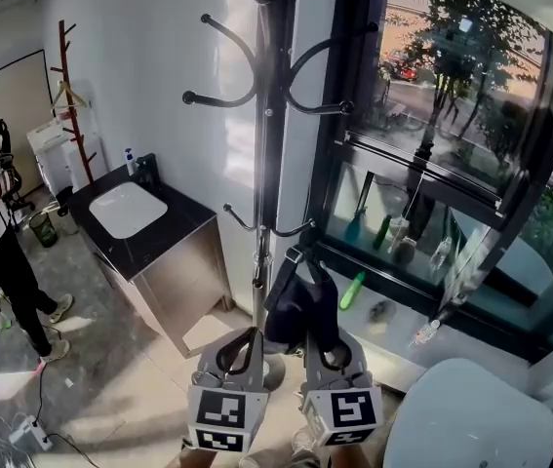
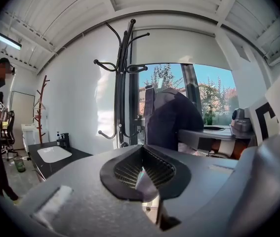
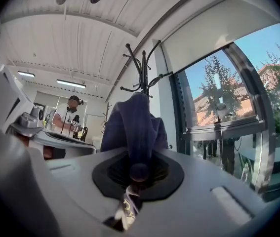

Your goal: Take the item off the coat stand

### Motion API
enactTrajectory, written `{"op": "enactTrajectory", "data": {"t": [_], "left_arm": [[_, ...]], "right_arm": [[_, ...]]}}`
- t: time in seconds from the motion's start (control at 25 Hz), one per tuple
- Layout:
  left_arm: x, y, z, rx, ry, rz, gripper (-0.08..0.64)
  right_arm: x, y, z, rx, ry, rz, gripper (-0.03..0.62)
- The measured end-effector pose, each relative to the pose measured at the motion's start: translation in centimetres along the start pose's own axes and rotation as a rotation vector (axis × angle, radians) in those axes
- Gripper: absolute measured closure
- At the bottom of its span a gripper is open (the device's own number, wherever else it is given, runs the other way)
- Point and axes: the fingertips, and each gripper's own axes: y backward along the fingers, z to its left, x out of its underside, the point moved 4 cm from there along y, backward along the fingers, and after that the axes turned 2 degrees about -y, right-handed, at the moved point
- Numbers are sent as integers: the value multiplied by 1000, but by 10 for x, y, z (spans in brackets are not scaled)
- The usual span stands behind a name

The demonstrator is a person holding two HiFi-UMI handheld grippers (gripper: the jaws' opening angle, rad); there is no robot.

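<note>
1. A dark navy fabric item (image 1: 300, 305) sat low beside the black coat stand (image 1: 268, 115), just under its lowest hooks. Its near end was in the right gripper (image 1: 327, 354).
2. Its long axis ran from the R jaws away toward the stand's pole. In the right gripper view it rose upright out of the jaws to a rounded peak.
3. Look: soft, matte, bunched in thick folds, no print seen. A small pale tag w/ dark marks hung at the pinched end.
4. R jaws were nearly fully closed, pinching a fold of the fabric.
5. The left gripper (image 1: 247, 349) sat just left of the item by the pole, jaws together, holding nothing.
6. Couldn't tell if the item's top was on a hook.
</note>
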Motion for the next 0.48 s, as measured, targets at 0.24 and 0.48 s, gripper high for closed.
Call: {"op": "enactTrajectory", "data": {"t": [0.24, 0.48], "left_arm": [[0, 3, -3, -2, 1, -3, 555], [0, 4, -8, 1, 3, -2, 557]], "right_arm": [[2, 3, 1, -6, 2, 4, 580], [2, 5, -2, -8, 2, 9, 580]]}}
